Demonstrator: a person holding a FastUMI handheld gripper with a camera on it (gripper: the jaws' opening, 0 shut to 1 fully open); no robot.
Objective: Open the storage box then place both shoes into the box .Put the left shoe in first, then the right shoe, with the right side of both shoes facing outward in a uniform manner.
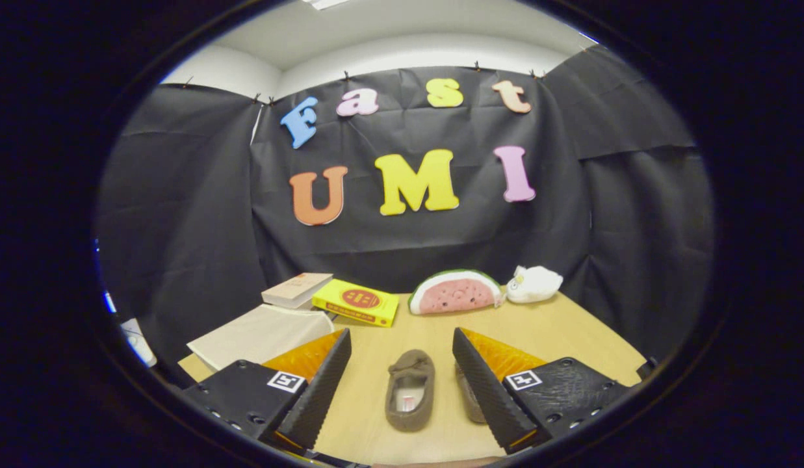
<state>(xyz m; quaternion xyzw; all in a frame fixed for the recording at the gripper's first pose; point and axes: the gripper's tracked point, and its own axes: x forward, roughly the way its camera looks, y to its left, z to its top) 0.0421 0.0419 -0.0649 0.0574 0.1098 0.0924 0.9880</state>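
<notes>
Gripper view: the gripper is hanging wide open over the table, gripping nothing, one shoe lying between its fingers.

Taking that shoe as the landmark: a second shoe is peeking out just to its right, half hidden behind the right finger. Beyond the shoe and to its left, the whitish box is sitting with its lid looking closed. Past the shoe, two books and a watermelon plush are lining the far edge. By my reading, the opening step is still pending; next, the gripper needs swinging left toward the box lid.
</notes>
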